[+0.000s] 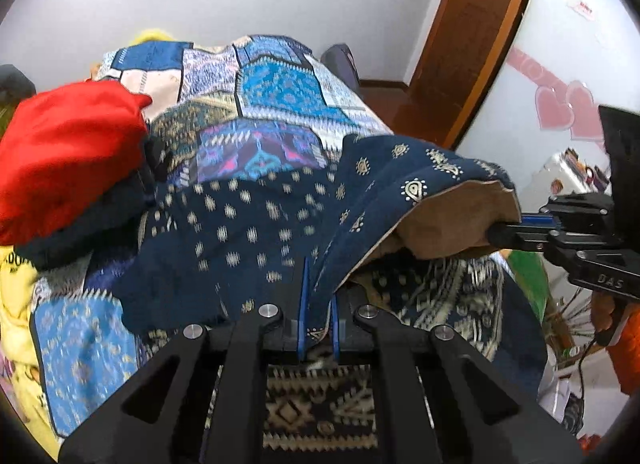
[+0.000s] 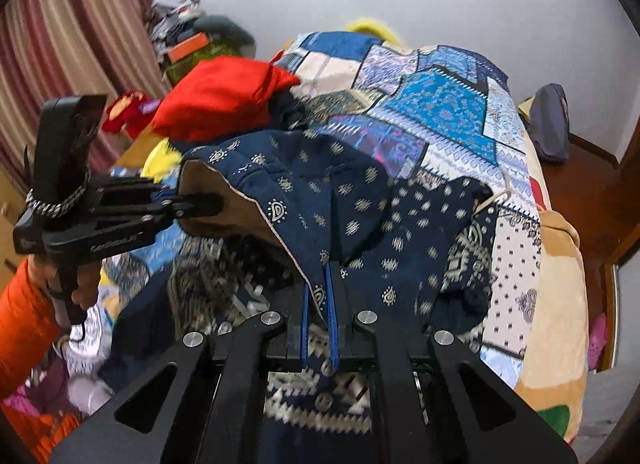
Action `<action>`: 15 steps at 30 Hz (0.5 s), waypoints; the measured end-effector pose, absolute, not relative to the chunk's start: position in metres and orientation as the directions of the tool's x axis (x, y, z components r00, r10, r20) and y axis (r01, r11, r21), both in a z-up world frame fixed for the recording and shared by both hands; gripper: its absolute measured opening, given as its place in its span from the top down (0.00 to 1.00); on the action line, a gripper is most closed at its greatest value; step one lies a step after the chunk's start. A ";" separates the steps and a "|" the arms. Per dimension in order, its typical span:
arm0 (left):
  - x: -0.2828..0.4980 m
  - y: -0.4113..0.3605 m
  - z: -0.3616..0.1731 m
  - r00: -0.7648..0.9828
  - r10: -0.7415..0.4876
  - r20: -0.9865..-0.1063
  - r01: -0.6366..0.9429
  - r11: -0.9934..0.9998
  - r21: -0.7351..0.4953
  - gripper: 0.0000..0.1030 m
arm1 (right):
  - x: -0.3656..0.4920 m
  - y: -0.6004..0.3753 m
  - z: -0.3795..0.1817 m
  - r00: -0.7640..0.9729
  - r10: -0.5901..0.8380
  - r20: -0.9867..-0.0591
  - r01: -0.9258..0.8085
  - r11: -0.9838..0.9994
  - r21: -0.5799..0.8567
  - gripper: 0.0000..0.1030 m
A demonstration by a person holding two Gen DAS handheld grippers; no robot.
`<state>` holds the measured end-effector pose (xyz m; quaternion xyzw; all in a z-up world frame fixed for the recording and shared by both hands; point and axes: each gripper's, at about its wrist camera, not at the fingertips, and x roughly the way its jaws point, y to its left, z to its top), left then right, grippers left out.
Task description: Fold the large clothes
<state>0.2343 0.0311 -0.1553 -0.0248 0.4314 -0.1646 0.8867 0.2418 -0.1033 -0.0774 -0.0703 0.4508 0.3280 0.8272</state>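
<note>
Two tongs, the left tongs [image 1: 318, 304] and right tongs [image 2: 320, 296], we see clamped tight on the navy patterned garment [image 1: 248, 224] above the bed [image 2: 440, 104].

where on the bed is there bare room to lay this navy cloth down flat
The freest patch is the patchwork bedspread beyond the navy cloth, between the red garment and the bed's right edge. Crowded: the left side, with the red garment and yellow cloth. Both tongs, left and right, grip the navy cloth.
</note>
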 end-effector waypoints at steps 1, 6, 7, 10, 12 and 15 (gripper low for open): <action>0.230 0.030 -0.158 0.568 -0.310 -0.763 0.275 0.945 -0.179 0.93 | 0.237 -0.103 -0.079 0.377 0.476 -0.794 -0.610 0.773 0.175 0.93; 0.210 0.024 -0.176 0.528 -0.266 -0.806 0.282 0.951 -0.129 0.89 | 0.226 -0.104 -0.087 0.343 0.455 -0.822 -0.598 0.780 0.183 0.91; 0.206 0.024 -0.179 0.520 -0.259 -0.814 0.279 0.952 -0.125 0.88 | 0.223 -0.105 -0.088 0.340 0.454 -0.824 -0.593 0.783 0.186 0.89; 0.194 0.027 -0.180 0.511 -0.248 -0.823 0.269 0.956 -0.121 0.85 | 0.216 -0.110 -0.082 0.341 0.460 -0.820 -0.583 0.787 0.199 0.87; 0.188 0.030 -0.174 0.518 -0.253 -0.817 0.270 0.955 -0.125 0.85 | 0.213 -0.114 -0.073 0.357 0.473 -0.806 -0.586 0.785 0.201 0.87; 0.178 0.034 -0.157 0.555 -0.249 -0.794 0.267 0.957 -0.113 0.74 | 0.209 -0.117 -0.059 0.387 0.495 -0.778 -0.585 0.784 0.207 0.86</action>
